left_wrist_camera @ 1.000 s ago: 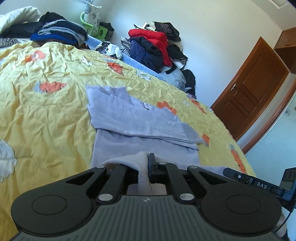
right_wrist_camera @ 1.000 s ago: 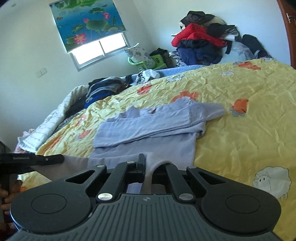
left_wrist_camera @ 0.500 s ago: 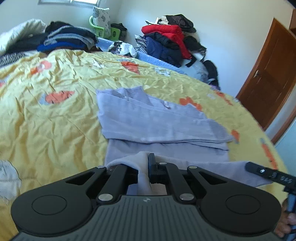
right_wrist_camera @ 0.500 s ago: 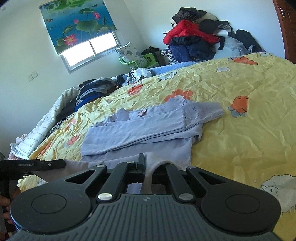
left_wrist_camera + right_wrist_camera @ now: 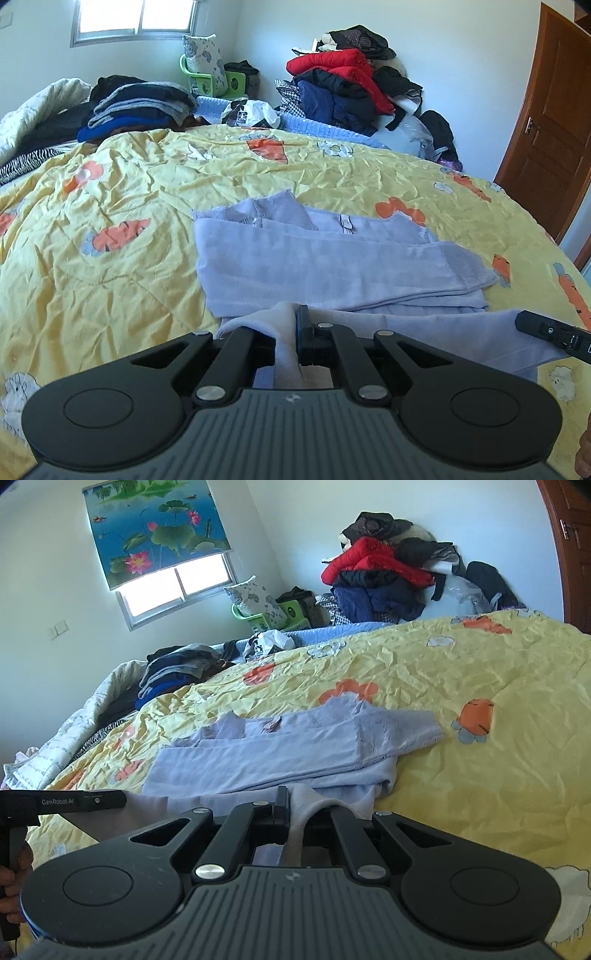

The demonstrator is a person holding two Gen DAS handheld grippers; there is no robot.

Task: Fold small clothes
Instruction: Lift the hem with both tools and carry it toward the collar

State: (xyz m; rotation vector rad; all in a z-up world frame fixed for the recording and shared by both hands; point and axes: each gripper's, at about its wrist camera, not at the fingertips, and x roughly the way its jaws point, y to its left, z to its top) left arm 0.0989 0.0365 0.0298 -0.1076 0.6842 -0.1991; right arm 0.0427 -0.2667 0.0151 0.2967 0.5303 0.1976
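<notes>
A small lilac top (image 5: 332, 266) lies flat near the middle of a bed, on a yellow quilt (image 5: 92, 295) printed with orange carrots. Its sleeves are already folded across the body, forming a tidy band. The near hem is lifted off the quilt and stretched between two hand-held grippers. The left gripper (image 5: 286, 332) is clamped on one corner of the hem, cloth bunched between its fingers. The right gripper (image 5: 295, 808) pinches the other corner the same way. Each gripper's tip shows at the edge of the other's view.

Judging by this, the fold is about halfway: sleeves are in, and the hem probably needs carrying forward over the band, laying down, then releasing.

Beyond the bed, a stack of dark folded clothes (image 5: 140, 107) sits at the far edge. A heap of jackets (image 5: 343, 92), one red, rests against the wall. A wooden door (image 5: 554, 129) stands to the right.
</notes>
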